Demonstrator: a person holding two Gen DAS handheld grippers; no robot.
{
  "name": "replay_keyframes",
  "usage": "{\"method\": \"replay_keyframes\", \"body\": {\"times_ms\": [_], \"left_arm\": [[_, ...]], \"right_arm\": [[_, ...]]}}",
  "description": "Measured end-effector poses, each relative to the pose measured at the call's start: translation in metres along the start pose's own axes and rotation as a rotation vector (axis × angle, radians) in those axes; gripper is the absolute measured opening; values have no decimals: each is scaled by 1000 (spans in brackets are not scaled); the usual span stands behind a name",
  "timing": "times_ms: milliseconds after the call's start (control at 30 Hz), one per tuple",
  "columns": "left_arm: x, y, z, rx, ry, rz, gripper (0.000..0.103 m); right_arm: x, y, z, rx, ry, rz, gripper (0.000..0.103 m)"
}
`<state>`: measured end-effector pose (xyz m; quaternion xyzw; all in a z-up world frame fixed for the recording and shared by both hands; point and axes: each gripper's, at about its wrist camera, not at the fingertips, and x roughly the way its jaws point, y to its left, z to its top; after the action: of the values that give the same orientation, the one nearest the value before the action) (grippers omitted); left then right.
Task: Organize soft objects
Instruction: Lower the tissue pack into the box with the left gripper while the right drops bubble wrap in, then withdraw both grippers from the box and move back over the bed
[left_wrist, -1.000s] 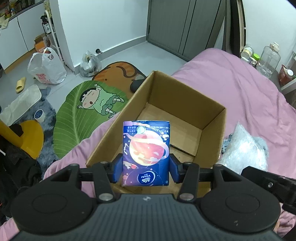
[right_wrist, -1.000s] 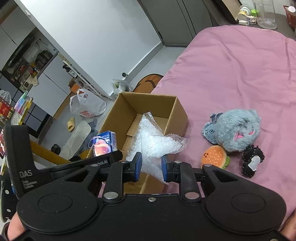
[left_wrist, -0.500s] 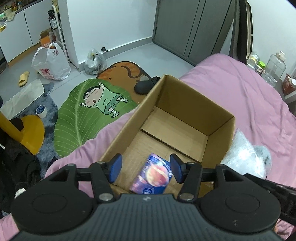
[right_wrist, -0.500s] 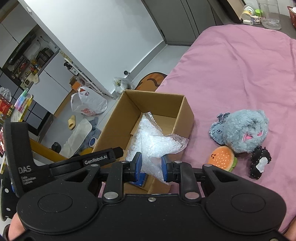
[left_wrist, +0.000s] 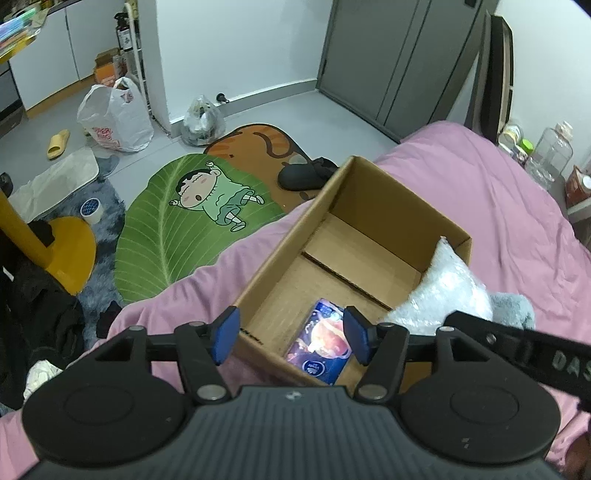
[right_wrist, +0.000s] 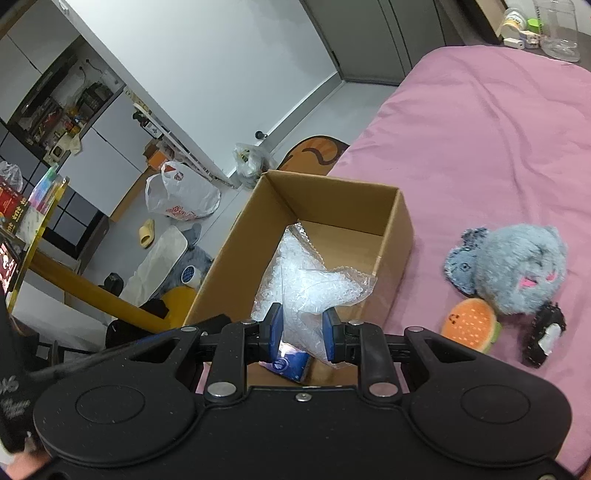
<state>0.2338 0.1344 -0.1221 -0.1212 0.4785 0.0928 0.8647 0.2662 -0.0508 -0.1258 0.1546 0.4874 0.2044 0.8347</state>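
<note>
A: Tissue pack (left_wrist: 320, 347) lies flat on the floor of the cardboard box (left_wrist: 391, 184), lower centre of frame; the left gripper (left_wrist: 291, 334) has just been opening, nothing between its jaws.

B: And the right gripper (right_wrist: 302, 325)?

A: Clamped on the bubble-wrap bag (right_wrist: 306, 280), over the box; the grey plush (right_wrist: 517, 269), burger toy (right_wrist: 471, 325) and black toy (right_wrist: 543, 332) wait at right on the pink bedspread (right_wrist: 498, 129).

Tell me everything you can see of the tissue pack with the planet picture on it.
The tissue pack is a small soft packet in glossy purple-blue wrap, printed with an orange planet and a round logo at its near end. It lies flat on the floor of the cardboard box, near the closest wall. Nothing grips it: the left claw hangs open above it, its jaws having just been opening.
</note>
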Motion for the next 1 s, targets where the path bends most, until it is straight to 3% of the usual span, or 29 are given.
{"method": "replay_keyframes", "body": {"times_ms": [367, 433, 500, 767, 933, 1000], "left_arm": [[-8, 24, 2, -56, -7, -1, 63], [-8, 27, 3, -60, -5, -1, 63], [-9, 30, 4, -63, -5, 2, 63], [-16, 34, 3, -75, -7, -13, 74], [-23, 30, -1, -79, -4, -22, 76], [-28, 28, -3, -76, -14, -25, 82]], "right_arm": [[22, 21, 13, -1, 12, 37, 25], [23, 25, 16, -6, -6, 66, 33], [24, 25, 20, -2, -8, 78, 50], [2, 16, 22, -15, -19, 45, 55], [-20, 9, 18, -10, -40, 14, 77], [-30, 5, 15, -7, -53, 1, 82]]}}
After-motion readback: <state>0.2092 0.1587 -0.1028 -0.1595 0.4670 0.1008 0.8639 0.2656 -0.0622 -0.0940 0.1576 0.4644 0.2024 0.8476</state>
